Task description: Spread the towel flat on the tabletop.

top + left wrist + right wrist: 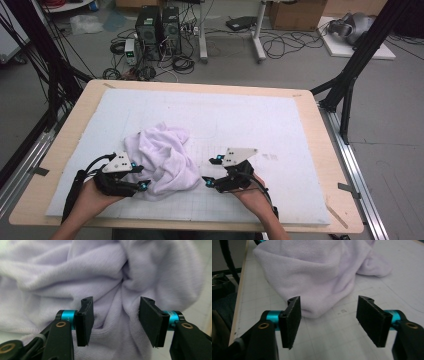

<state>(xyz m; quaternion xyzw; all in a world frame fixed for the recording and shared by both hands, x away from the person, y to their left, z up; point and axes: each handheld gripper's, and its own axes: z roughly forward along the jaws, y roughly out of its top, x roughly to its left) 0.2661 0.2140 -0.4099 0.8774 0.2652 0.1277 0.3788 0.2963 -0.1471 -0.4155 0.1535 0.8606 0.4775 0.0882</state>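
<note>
A crumpled pale lilac cloth [162, 160] lies in a heap on the white mat [260, 120], left of centre. My left gripper [141, 176] is at the heap's left edge. In the left gripper view the jaws of that gripper [116, 320] stand apart, with folds of the cloth [75, 277] bulging into the gap, and the pads do not press on them. My right gripper [208, 171] is just to the right of the heap. Its jaws [328, 320] stand open over bare mat, with the cloth [312, 272] a little ahead of the pads.
The mat covers a wooden table [327, 165] whose edge shows all round. Black frame legs [350, 75] stand at the back corners. Beyond the table are computer towers [157, 30] and loose cables on the floor.
</note>
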